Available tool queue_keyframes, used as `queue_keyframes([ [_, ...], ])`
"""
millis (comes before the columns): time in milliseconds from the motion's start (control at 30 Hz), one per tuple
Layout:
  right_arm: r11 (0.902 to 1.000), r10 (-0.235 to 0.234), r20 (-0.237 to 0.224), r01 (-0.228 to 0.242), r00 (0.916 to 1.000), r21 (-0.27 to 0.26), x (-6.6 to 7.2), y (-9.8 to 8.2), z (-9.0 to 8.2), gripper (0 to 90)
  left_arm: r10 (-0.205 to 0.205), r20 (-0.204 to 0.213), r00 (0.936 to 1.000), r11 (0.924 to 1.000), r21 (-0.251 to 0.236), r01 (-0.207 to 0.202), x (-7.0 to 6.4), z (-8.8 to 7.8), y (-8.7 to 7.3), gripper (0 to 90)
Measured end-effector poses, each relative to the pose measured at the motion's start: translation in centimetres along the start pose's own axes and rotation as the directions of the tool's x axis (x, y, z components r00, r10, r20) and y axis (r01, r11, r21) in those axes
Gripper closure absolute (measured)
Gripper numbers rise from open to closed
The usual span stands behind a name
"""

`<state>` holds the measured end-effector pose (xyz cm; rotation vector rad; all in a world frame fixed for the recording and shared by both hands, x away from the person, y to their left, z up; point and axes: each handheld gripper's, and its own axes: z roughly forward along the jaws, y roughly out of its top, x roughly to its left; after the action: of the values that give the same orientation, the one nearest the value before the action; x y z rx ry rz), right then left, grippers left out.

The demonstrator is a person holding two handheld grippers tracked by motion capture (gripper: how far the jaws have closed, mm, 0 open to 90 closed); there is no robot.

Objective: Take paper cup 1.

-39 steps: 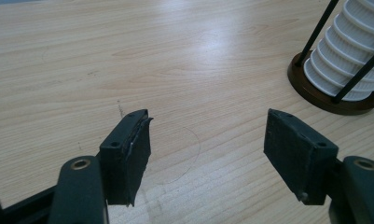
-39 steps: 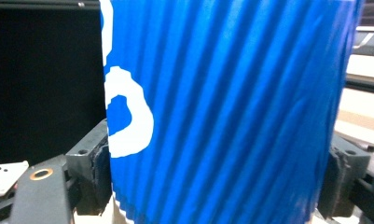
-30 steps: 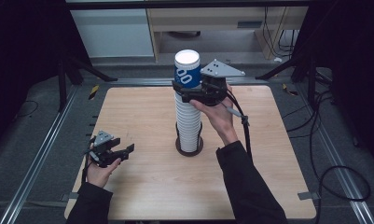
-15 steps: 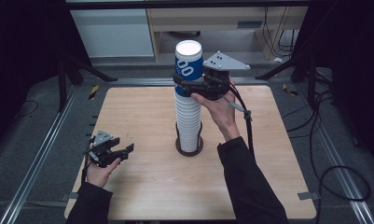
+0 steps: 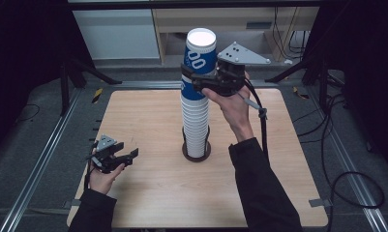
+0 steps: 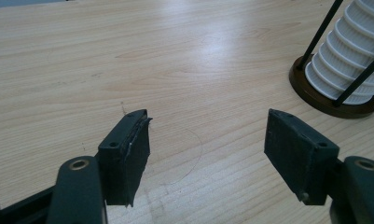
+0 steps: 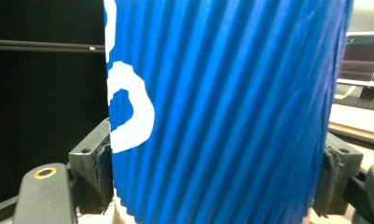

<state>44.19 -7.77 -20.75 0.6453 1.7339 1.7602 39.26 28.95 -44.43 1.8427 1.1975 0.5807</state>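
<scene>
Wooden surface (image 5: 148, 121): right tool (image 5: 197, 79) clamps the blue cup (image 5: 200, 53) atop the stack (image 5: 195, 128); lift straight up, steady. Left tool (image 5: 121, 157) waits half-open, empty, near the left edge.

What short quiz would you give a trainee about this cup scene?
1. True or false: the right gripper grips the blue cup.
2. What lies between the left gripper's jaws? A) a cup B) nothing C) a cable
3. What does the cup stack stand in?

Key: 1 true; 2 B, the jaws are open above the table; 3 a round dark holder with thin upright rods.
</scene>
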Motion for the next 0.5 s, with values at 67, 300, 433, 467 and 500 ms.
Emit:
queue_keyframes([
  [67, 1.0000, -0.005, -0.001, 0.005, 1.0000, -0.004, 0.0, 0.3, -0.3, 19.8, 0.000, -0.001, 1.0000, 1.0000, 0.000, 0.000, 0.0, 0.0, 0.0, 30.7],
  [300, 0.9993, -0.032, 0.026, 0.033, 0.9991, -0.018, -0.6, 1.3, -2.6, 19.9, -0.001, -0.003, 1.0000, 1.0000, -0.004, 0.001, 0.1, -0.2, 0.1, 30.5],
  [433, 0.9991, -0.042, 0.053, 0.042, 0.9977, 0.000, -1.5, 1.0, -4.4, 19.9, 0.001, -0.002, 1.0000, 1.0000, -0.003, -0.001, 0.0, -0.2, 0.1, 30.4],
  [467, 0.9989, -0.046, 0.068, 0.046, 0.9966, 0.009, -1.9, 0.6, -5.0, 19.9, 0.004, -0.002, 1.0000, 1.0000, -0.003, -0.004, 0.0, -0.2, 0.1, 30.4],
  [500, 0.9988, -0.047, 0.075, 0.045, 0.9961, 0.017, -2.1, 0.4, -5.3, 19.9, 0.007, -0.002, 1.0000, 1.0000, -0.002, -0.007, 0.0, -0.2, 0.2, 30.4],
])
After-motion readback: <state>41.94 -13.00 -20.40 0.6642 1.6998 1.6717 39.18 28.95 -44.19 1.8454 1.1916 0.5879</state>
